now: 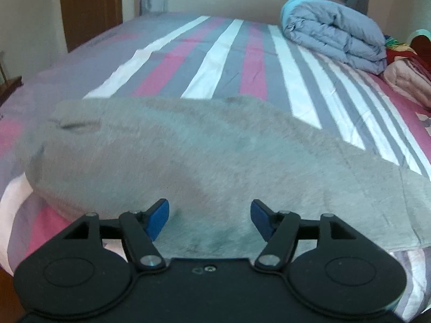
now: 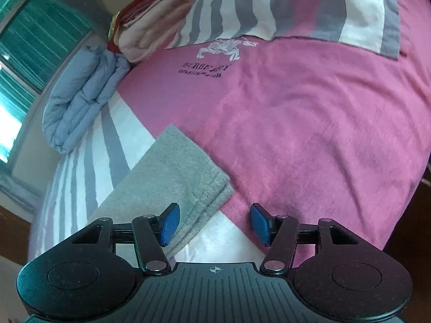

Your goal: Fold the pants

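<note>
The grey pants (image 1: 204,156) lie flat on the striped bed sheet (image 1: 229,53) near the bed's near edge, their long axis running along that edge. In the right wrist view the hemmed end (image 2: 188,177) points toward the pink section of the sheet. The left gripper (image 1: 209,216) hovers over the pants, jaws wide apart, holding nothing. The right gripper (image 2: 214,223) is likewise spread wide and empty, straddling the hem's corner. A folded blue quilt (image 1: 334,32) sits at the far edge.

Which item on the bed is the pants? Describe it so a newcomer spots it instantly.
Start from the bed with its pink, grey and white striped sheet. The pants lie flat across its near edge, right in front of both open grippers, the left gripper and the right gripper. Unlike the puffy blue folded duvet at the far side, they are plain fuzzy grey.
</note>
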